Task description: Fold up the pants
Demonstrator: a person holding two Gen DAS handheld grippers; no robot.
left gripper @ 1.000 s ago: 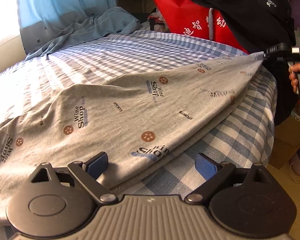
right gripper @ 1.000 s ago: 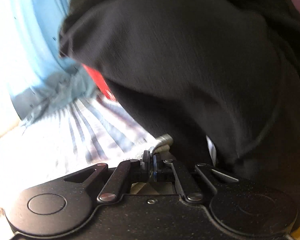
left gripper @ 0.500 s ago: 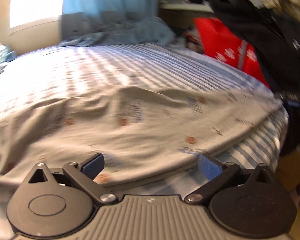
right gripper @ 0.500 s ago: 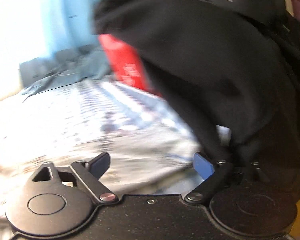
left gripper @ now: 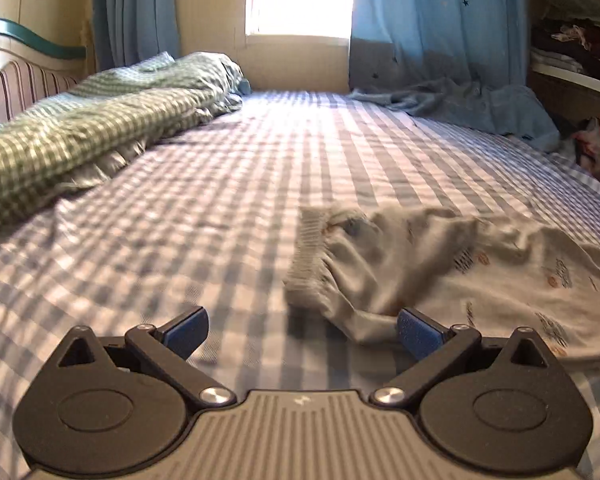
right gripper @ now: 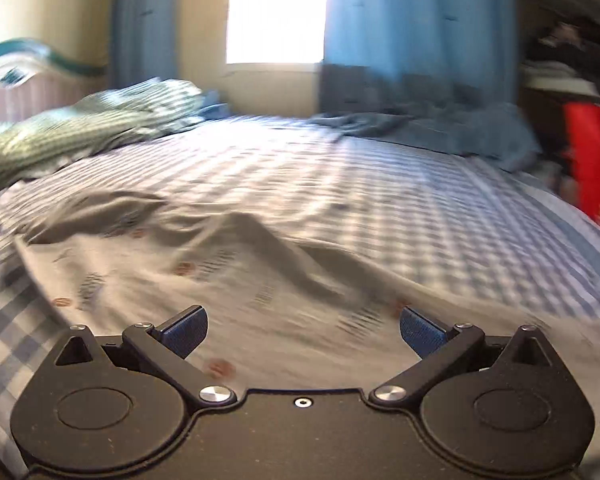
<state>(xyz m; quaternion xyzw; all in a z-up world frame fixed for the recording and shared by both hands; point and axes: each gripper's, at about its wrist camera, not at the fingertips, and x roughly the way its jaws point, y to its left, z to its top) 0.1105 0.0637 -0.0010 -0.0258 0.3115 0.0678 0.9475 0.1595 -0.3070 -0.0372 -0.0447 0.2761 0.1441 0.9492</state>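
Spread wide, our left claw holds nothing and hovers low over the bed. From the left wrist we see the pants lying rumpled to the right of the claw, their ribbed waistband standing up nearest the middle, one fold close to the right pad. We judge them light, soft and limp, so a thin pinch at the waistband's corner should grip best. Shelves at far right hold piled clothes

From the right wrist, blurred, our right claw is spread too, empty, with the pants stretched across the bed just ahead and under the pads. A hem corner would suit this side
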